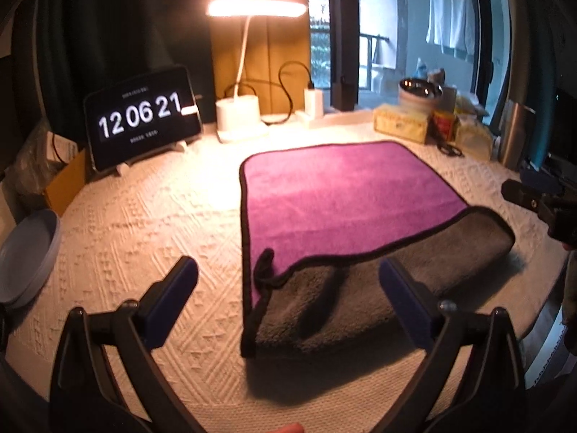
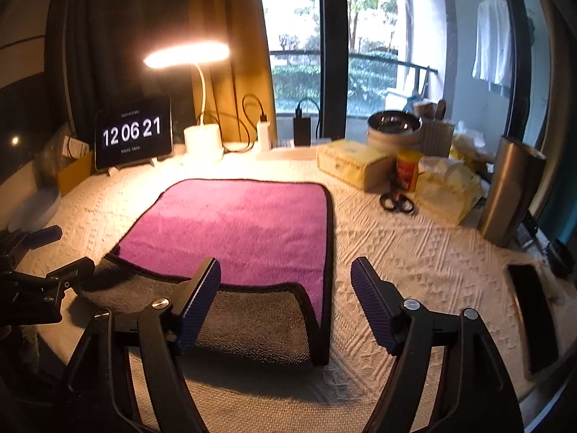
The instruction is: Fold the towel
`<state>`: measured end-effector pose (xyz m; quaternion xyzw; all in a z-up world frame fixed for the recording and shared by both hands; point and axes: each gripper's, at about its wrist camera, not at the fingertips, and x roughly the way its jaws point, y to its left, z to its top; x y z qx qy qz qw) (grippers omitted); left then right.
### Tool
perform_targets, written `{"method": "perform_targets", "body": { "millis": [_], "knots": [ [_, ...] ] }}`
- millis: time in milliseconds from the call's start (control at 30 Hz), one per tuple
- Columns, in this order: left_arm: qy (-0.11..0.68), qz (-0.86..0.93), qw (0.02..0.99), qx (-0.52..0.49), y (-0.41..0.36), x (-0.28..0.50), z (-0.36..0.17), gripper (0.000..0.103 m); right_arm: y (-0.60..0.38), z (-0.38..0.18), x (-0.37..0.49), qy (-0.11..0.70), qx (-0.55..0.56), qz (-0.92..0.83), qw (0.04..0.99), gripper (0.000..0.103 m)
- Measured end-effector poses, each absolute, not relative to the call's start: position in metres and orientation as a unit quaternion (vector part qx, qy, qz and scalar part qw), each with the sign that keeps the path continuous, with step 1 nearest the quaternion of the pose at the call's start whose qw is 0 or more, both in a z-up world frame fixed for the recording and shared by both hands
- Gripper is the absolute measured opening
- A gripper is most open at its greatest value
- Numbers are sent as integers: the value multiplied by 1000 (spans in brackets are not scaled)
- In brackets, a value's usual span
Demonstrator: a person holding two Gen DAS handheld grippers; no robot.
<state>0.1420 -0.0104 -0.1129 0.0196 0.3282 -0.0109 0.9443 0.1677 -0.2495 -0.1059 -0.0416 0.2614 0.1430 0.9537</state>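
Observation:
A towel, purple (image 1: 339,198) on top and grey underneath, lies on the cream table cover. Its near edge is folded back, so a grey band (image 1: 360,299) lies over the purple. It also shows in the right wrist view (image 2: 241,227), with the grey flap (image 2: 249,321) nearest. My left gripper (image 1: 288,281) is open and empty, hovering over the towel's near left corner. My right gripper (image 2: 285,285) is open and empty, over the towel's near right corner. Each gripper shows at the edge of the other's view, the right one (image 1: 533,202) and the left one (image 2: 54,278).
A clock tablet (image 1: 140,122) and a lit desk lamp (image 1: 245,115) stand at the back. Boxes (image 2: 353,162), a metal bowl (image 2: 393,126), scissors (image 2: 396,202), a steel cup (image 2: 512,187) and a phone (image 2: 533,317) are at the right. A grey dish (image 1: 25,249) sits left.

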Motion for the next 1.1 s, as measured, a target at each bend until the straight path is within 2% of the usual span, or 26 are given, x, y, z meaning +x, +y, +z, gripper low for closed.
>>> {"method": "perform_targets", "body": {
  "millis": [67, 167, 333, 400, 633, 767, 867, 933, 1000, 1100],
  "knots": [
    [338, -16, 941, 22, -13, 147, -118, 100, -249, -113, 175, 274, -41, 147, 950, 74],
    [355, -26, 934, 24, -17, 152, -126, 92, -248, -123, 186, 290, -38, 151, 944, 73],
    [379, -29, 924, 22, -15, 161, -137, 86, -247, -138, 199, 318, -36, 160, 934, 69],
    [390, -32, 920, 17, -12, 164, -141, 78, -246, -144, 203, 328, -35, 163, 930, 67],
    [409, -43, 912, 3, -8, 166, -150, 59, -243, -153, 210, 346, -33, 176, 921, 53],
    [406, -47, 913, 1, -9, 164, -151, 49, -240, -157, 210, 353, -42, 179, 917, 48],
    [404, -49, 914, 2, -11, 162, -150, 40, -237, -160, 209, 354, -52, 177, 917, 36],
    [398, -52, 916, 7, -13, 160, -149, 36, -237, -161, 209, 353, -59, 173, 918, 19],
    [393, -57, 918, 8, -14, 158, -147, 26, -238, -162, 208, 350, -61, 171, 919, 13],
    [385, -63, 921, 10, -16, 155, -144, 21, -240, -160, 204, 343, -65, 170, 922, 8]
  ]
}}
